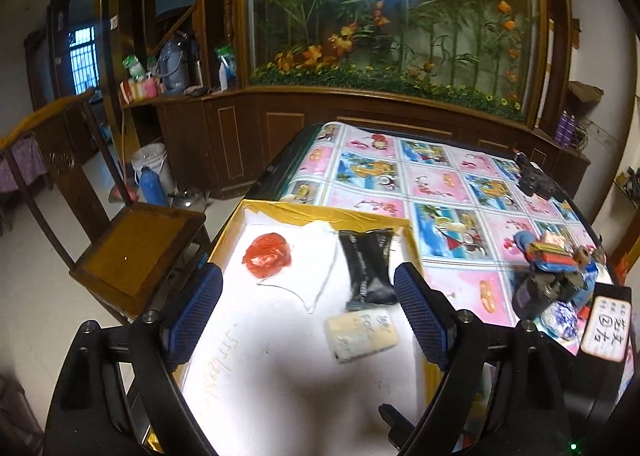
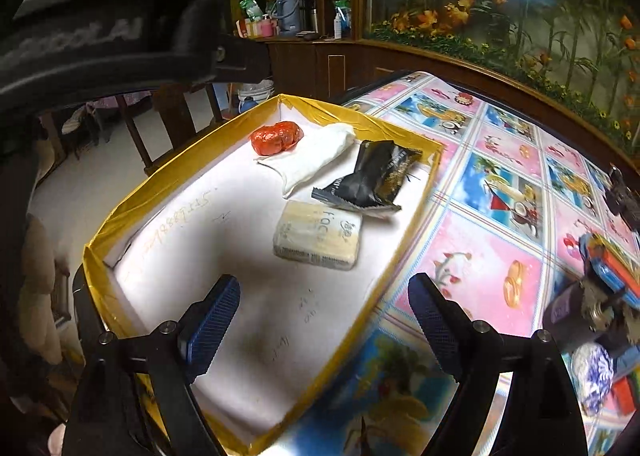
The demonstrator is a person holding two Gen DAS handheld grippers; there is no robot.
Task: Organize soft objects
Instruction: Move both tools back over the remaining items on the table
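Table (image 2: 500,183): patterned cloth, running ahead and to the right of both your grippers.

Box (image 2: 132,199): gold-rimmed, white floor, sitting at the table's left end, directly under and ahead of your fingers. Judged to be the collection bin, since four soft items already lie grouped at its far end and the near floor is bare for more.

Left gripper (image 1: 308,312): jaws apart, nothing between them, over the box.
Right gripper (image 2: 324,320): jaws apart, empty, straddling the box's right rim.

Contents, ahead of your fingers:
- Cloth (image 2: 316,155): white, folded, limp.
- Pouch (image 2: 372,175): black, crinkled foil, overlapping the cloth's right edge.
- Pack (image 2: 318,236): pale tissue pack, nearest you, squashy-looking, touching the pouch.
- Bag (image 2: 276,137): red, balled, resting on the cloth's far left corner.

Pile (image 2: 600,296): unsorted clutter to your right, on the table outside the box; likely your next source.
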